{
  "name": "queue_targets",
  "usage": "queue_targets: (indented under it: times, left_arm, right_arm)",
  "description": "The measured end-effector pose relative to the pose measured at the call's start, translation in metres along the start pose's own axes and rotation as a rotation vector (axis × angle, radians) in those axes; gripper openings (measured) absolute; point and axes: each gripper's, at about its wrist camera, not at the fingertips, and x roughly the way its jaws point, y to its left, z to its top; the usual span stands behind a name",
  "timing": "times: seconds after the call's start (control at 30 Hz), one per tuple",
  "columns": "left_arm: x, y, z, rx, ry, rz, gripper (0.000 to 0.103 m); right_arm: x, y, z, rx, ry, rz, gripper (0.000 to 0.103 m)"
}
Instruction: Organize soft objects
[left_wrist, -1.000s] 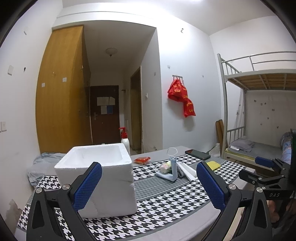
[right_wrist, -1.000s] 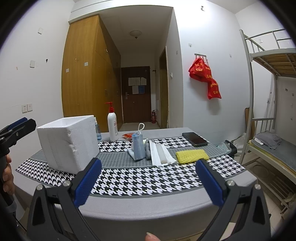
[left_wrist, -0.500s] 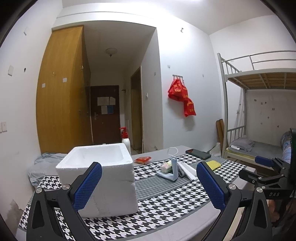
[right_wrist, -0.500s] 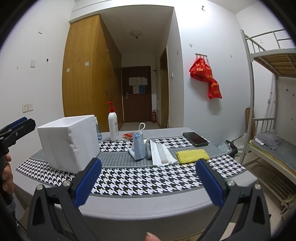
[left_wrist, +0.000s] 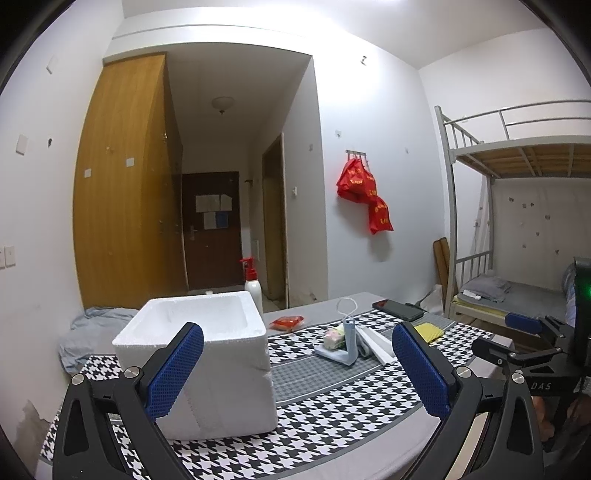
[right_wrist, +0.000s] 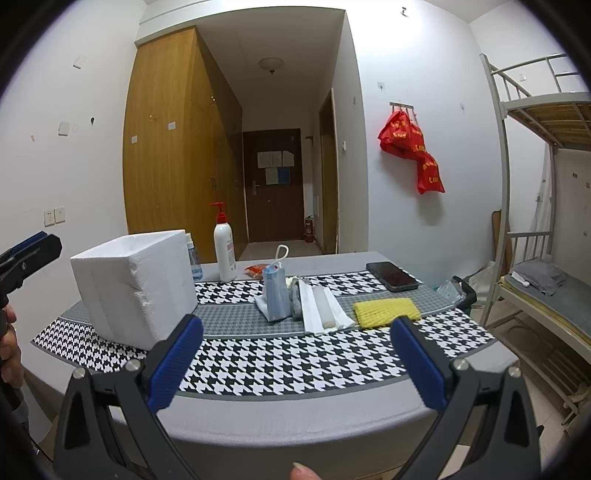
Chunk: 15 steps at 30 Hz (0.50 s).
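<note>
A white foam box (left_wrist: 207, 354) (right_wrist: 136, 288) stands open-topped on the left of the houndstooth table runner (right_wrist: 295, 354). In the middle lies a heap of soft things: a blue face mask (right_wrist: 276, 291) (left_wrist: 349, 338) standing up, a grey cloth (right_wrist: 296, 302), white foam sheets (right_wrist: 323, 304) (left_wrist: 375, 341) and a yellow sponge (right_wrist: 386, 308) (left_wrist: 428, 330). My left gripper (left_wrist: 295, 373) is open, held in the air just in front of the box. My right gripper (right_wrist: 295, 362) is open above the near table edge, short of the heap. Neither holds anything.
A pump bottle (right_wrist: 225, 251), a small clear bottle (right_wrist: 194, 260), a red packet (right_wrist: 256, 268) and a black phone (right_wrist: 391, 276) sit at the back of the table. A bunk bed (right_wrist: 543, 280) stands to the right. A hand (right_wrist: 9, 350) shows at the left edge.
The left wrist view has drifted slightly, so the box and heap sit a little further right. The right gripper has hardly moved. Both stay open.
</note>
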Motion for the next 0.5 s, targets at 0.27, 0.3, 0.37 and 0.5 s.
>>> queue_targets:
  times: [0.27,0.3,0.37,0.5]
  left_arm:
    - [-0.001,0.003,0.003,-0.026,0.008,-0.014,0.102]
    - [0.000,0.003,0.004,-0.027,0.009,-0.011,0.102]
    - [0.000,0.003,0.004,-0.011,0.005,0.011,0.102]
    - [0.002,0.004,0.004,-0.023,0.016,-0.006,0.102]
  right_arm:
    - [-0.002,0.002,0.004,-0.013,0.002,-0.007,0.103]
    - [-0.002,0.002,0.004,-0.015,0.001,-0.009,0.103]
    - [-0.003,0.001,0.007,-0.013,-0.001,-0.013,0.103]
    - [-0.003,-0.001,0.011,-0.017,-0.008,-0.018,0.103]
